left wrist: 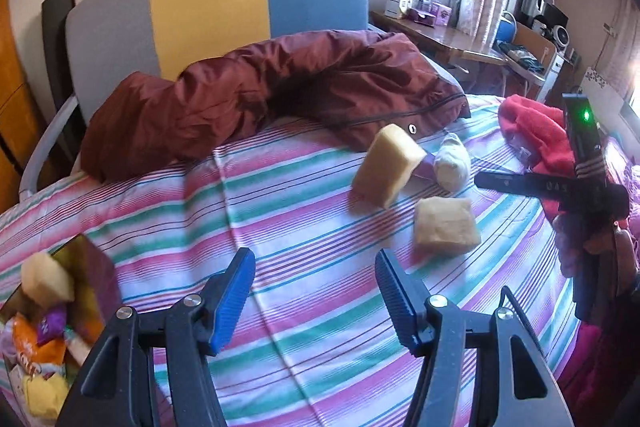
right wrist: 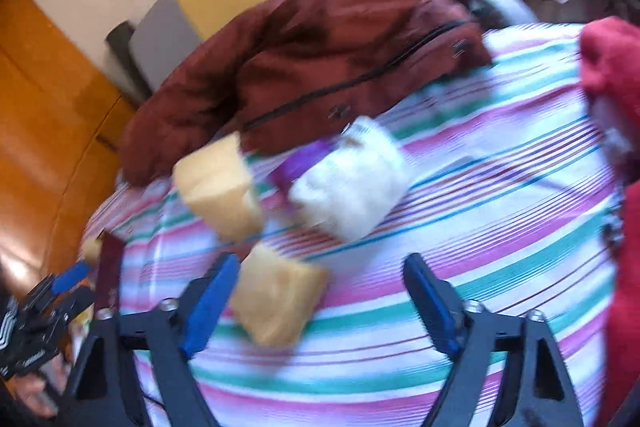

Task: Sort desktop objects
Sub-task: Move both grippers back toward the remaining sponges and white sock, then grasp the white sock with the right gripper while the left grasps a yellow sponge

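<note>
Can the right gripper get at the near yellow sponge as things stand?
Probably yes. The right gripper is open and empty, and the sponge lies flat on the striped sheet by its left finger, nothing covering it; it needs to shift slightly left.

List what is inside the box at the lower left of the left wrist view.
The box holds a yellow sponge on top of colourful snack packets; anything beneath them is covered.

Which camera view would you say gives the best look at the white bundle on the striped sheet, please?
The left wrist view: the white bundle is sharp there, lying beside the tilted yellow sponge. In the right wrist view the bundle appears larger and nearer, but motion blur smears its outline and surface.
</note>
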The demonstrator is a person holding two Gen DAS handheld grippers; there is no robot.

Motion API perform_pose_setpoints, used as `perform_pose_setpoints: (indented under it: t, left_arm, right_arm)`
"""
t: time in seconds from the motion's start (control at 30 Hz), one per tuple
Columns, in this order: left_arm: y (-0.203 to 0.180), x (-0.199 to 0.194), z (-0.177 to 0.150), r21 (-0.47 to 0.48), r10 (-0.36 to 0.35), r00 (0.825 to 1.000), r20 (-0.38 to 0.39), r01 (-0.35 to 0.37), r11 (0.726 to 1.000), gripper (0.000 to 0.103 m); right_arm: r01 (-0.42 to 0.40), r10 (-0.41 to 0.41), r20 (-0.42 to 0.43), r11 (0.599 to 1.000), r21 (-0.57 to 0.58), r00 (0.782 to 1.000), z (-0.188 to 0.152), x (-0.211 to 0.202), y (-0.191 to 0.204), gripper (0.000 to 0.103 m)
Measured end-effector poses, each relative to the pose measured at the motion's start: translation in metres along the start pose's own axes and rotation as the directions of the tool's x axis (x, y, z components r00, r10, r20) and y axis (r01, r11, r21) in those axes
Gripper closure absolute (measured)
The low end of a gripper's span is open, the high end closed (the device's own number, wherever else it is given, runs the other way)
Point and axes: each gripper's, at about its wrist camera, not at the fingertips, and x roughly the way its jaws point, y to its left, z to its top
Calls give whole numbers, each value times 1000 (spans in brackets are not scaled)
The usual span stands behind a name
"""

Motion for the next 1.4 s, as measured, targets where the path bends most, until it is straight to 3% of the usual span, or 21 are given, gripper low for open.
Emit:
perform_pose_setpoints:
  t: [0.13,0.3,0.4,0.47,0.57,0.77,0.8,0.87,0.9,1.1,1.4]
  left_arm:
    - [-13,13,10,47,-29,1000,1,29,998,40]
    - [-30,31,32,155,-102,995,20,98,983,40]
    - [-42,47,47,220,-157,988,10,151,964,35]
    - [-50,55,54,264,-180,983,25,167,950,23]
    - [-60,74,63,308,-194,981,6,183,934,22]
    - [-61,114,70,297,-155,987,-42,160,941,27]
    - [-59,119,71,289,-159,986,-57,169,942,31]
    - [-54,134,71,240,-192,976,-101,212,947,47]
    - [-52,139,71,229,-200,973,-111,221,948,50]
    - [-47,132,69,202,-232,970,-79,243,949,53]
    - [-46,100,58,203,-210,977,-46,215,955,53]
  right_arm:
    - [48,-48,22,998,-30,999,2,0,0,27]
    - [25,-26,6,999,28,1000,1,9,-7,27]
    - [-9,9,0,998,61,1000,0,12,-10,27]
    - [-19,19,1,997,74,1000,-1,12,-11,24]
    - [-26,26,-1,997,79,1000,-1,13,-11,23]
    - [-43,42,17,994,100,999,0,13,-12,20]
    - [-46,44,17,994,97,999,0,14,-11,20]
    - [-40,39,20,995,93,999,1,16,-8,20]
    - [-42,40,19,994,102,999,1,17,-8,20]
    - [-55,55,3,982,179,998,6,28,-13,19]
    - [-24,32,-28,966,259,999,21,52,-17,21]
